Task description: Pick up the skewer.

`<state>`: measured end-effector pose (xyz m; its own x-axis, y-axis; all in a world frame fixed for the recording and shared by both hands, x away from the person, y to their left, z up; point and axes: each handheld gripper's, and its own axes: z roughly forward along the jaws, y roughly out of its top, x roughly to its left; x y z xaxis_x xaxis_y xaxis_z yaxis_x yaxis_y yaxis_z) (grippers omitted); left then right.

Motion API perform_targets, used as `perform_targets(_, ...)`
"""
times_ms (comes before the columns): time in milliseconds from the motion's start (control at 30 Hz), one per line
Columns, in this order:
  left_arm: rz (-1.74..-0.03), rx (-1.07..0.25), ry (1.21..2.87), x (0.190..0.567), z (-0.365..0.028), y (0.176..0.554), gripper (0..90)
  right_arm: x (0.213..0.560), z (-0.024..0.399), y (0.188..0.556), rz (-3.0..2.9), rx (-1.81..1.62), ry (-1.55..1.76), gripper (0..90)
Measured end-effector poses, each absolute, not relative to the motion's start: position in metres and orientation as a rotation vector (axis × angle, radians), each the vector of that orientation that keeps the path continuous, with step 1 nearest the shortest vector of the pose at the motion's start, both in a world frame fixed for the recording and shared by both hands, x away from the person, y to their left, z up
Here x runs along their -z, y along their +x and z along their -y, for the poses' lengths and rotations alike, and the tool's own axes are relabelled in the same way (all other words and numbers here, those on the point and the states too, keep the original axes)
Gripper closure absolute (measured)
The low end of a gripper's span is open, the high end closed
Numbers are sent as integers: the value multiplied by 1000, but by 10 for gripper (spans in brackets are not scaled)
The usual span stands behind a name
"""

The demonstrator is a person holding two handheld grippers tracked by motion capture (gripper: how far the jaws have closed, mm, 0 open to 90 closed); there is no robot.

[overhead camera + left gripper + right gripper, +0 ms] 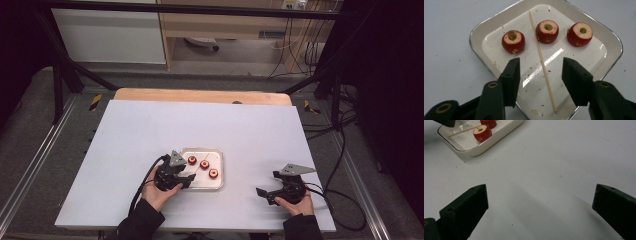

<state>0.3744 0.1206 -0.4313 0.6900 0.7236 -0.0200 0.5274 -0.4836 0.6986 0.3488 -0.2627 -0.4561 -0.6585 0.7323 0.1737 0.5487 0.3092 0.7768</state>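
White tabletop (150, 130), grey floor around. 1 shallow white square tray (486, 27) holds 3 cored red fruits (513, 41) and 1 wooden skewer (541, 62). My left gripper (540, 72) hovers released above the tray; my right gripper (540, 205) gapes over bare table.

From my station I see a white tabletop (150, 130) over a wooden board (200, 95), grey carpeted floor (30, 135), a black frame (65, 75), pale cabinets (110, 35) and trailing cables (345, 145) beyond.

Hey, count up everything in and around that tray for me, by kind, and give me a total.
Cored red fruits: 3
Wooden skewer: 1
Tray: 1
Grippers, left gripper and right gripper: 2
Total: 7
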Motion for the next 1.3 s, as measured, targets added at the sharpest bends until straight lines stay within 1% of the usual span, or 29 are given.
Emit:
perform_targets(67,-965,-354,2199,433,-119,374,554,456,263,349,-2361,-1272,1177,8)
perform_targets(100,-969,-349,2199,434,-119,374,586,456,263,349,-2360,-1271,1172,8)
perform_targets(133,-973,-353,2200,436,-119,374,586,456,263,349,-2360,-1271,1172,8)
perform_targets(167,-975,-353,2203,437,-119,373,605,456,263,349,-2360,-1270,1173,8)
perform_targets(200,-978,-346,2203,438,-119,373,633,456,263,349,-2361,-1272,1174,8)
perform_targets(300,-981,-343,2212,441,-118,372,653,456,263,349,-2361,-1270,1175,8)
perform_targets(333,-980,-345,2213,441,-117,372,683,456,263,349,-2361,-1272,1174,8)
perform_targets(367,-978,-350,2210,441,-117,371,683,456,263,349,-2361,-1272,1174,8)
perform_targets(500,-984,-360,2204,442,-114,369,753,456,263,349,-2360,-1272,1175,8)
perform_targets(533,-986,-367,2202,442,-113,368,753,456,263,349,-2360,-1272,1175,8)
perform_targets(633,-988,-388,2192,443,-111,367,793,456,263,349,-2360,-1271,1174,8)
perform_targets(1067,-1050,-441,2161,447,-107,363,864,456,263,349,-2360,-1274,1175,8)
perform_targets(1300,-1077,-446,2141,447,-106,361,876,456,263,349,-2361,-1275,1181,9)
